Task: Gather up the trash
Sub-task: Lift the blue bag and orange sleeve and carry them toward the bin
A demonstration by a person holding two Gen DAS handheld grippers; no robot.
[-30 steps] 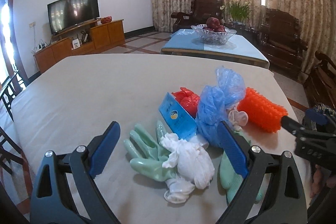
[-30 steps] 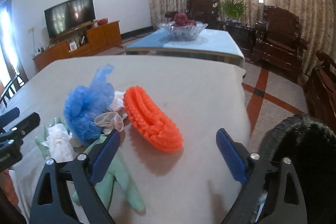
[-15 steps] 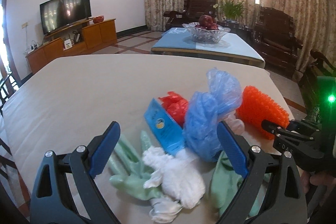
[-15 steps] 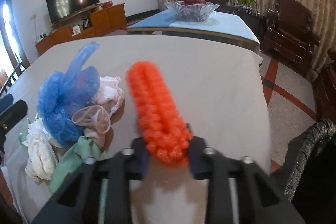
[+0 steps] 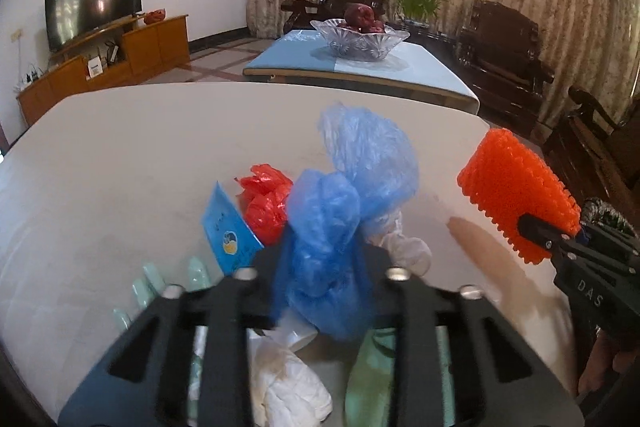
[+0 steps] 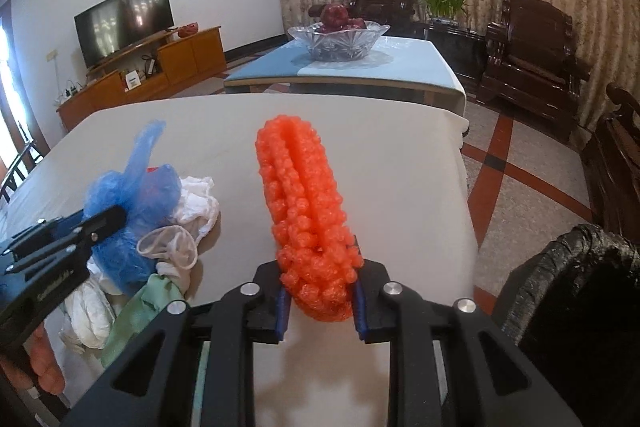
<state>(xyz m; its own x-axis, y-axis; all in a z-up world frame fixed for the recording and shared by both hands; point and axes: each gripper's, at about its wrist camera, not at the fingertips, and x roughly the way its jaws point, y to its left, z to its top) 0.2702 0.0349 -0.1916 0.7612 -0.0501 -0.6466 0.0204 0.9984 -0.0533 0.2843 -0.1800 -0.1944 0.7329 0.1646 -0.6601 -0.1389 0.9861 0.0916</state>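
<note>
left tongs (image 5: 320, 279) closing on blue bag (image 5: 332, 227) atop trash pile on bench (image 5: 120, 155); right tongs (image 6: 320, 301) clamped on orange foam net (image 6: 304, 203), lifted clear for black bin bag (image 6: 580, 291).

Knobbly orange foam net (image 6: 306, 211), translucent blue plastic bag (image 5: 340, 227), red bag (image 5: 264, 201), mint-green gloves (image 5: 368, 375), white crumpled tissue (image 5: 288, 387)

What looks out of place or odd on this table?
Litter is heaped at the near edge of the table: crumpled blue bag, red bag, white wads, green gloves. The orange foam net is lifted, tilted in the right gripper. Nothing looks spilled or broken.
</note>
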